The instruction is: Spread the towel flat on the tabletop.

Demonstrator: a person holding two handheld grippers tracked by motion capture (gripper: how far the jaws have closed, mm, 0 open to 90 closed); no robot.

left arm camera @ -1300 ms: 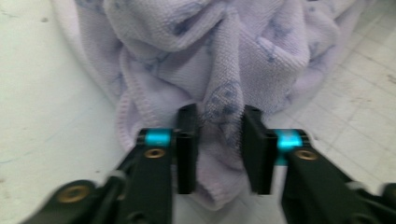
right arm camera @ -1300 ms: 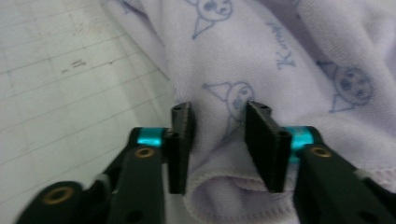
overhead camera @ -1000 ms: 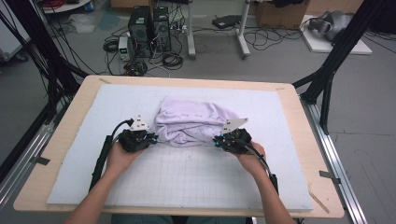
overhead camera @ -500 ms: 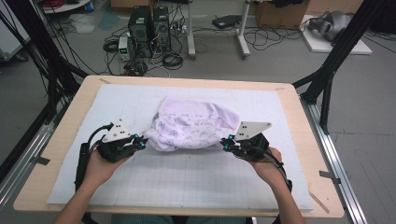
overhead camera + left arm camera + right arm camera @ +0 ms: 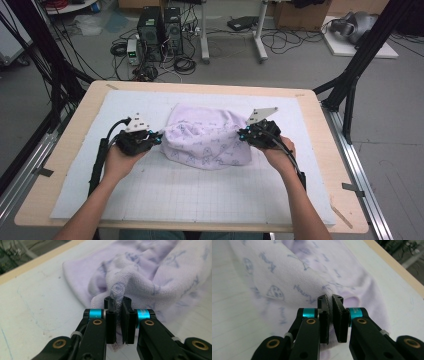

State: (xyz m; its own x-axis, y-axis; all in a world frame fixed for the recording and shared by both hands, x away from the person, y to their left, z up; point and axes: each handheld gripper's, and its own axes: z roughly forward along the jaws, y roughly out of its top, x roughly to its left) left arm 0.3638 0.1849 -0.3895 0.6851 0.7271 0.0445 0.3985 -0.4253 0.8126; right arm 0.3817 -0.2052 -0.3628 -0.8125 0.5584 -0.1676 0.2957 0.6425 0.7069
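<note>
**Lilac cloth gripped at both ends, fold not yet laid**

In the middle of the high view, a pale lilac printed cloth (image 5: 206,141) lay bunched on the white gridded mat (image 5: 200,200) that covered the wooden table (image 5: 320,150). The left gripper (image 5: 159,138) had it at its left edge and the right gripper (image 5: 241,135) at its right edge, each carried in one of the person's hands that came in from the bottom of the frame.

In the left gripper view the two black jaws stood nearly together, low in the centre of the frame, with a gathered fold of the cloth (image 5: 150,277) pinched between them. The right gripper view showed the same: jaws narrow, a bit of the hem clamped between the pads, the rest of the fabric (image 5: 287,280) spreading toward the upper left of that frame.

As far as the pictures went, the grasping was done: both ends were secured. The cloth itself was not flat; its middle ballooned into a rounded hump and its lower edge drooped onto the mat. Judging by that, the work of spreading or folding it was only partly through. What remained seemed to be carrying the held edges to where they belonged, laying the fabric down smooth, and letting go.
</note>
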